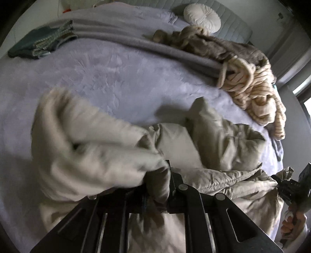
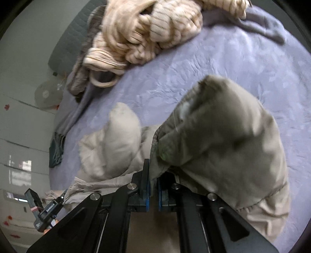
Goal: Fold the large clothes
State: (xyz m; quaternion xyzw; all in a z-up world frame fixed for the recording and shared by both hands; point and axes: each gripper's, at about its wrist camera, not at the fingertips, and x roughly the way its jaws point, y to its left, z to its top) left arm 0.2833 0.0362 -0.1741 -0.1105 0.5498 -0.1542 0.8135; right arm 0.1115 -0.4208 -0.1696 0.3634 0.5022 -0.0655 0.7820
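Note:
A beige puffy jacket (image 1: 194,148) lies bunched on the lavender bed (image 1: 97,74). My left gripper (image 1: 161,181) is shut on a fold of the jacket, and a padded part (image 1: 87,140) hangs blurred to its left. My right gripper (image 2: 153,183) is shut on another edge of the jacket (image 2: 223,140), which bulges up over its right finger. In the left wrist view the right gripper (image 1: 279,182) shows at the right edge, pinching jacket fabric. In the right wrist view the left gripper (image 2: 63,197) shows at lower left, also on the fabric.
A chunky cream knit blanket (image 1: 258,93) and a brown garment (image 1: 223,48) lie heaped at the bed's right side. A folded dark green garment (image 1: 38,44) sits far left. A round white cushion (image 1: 202,17) rests by the headboard. A grey folded blanket (image 1: 126,39) crosses the bed.

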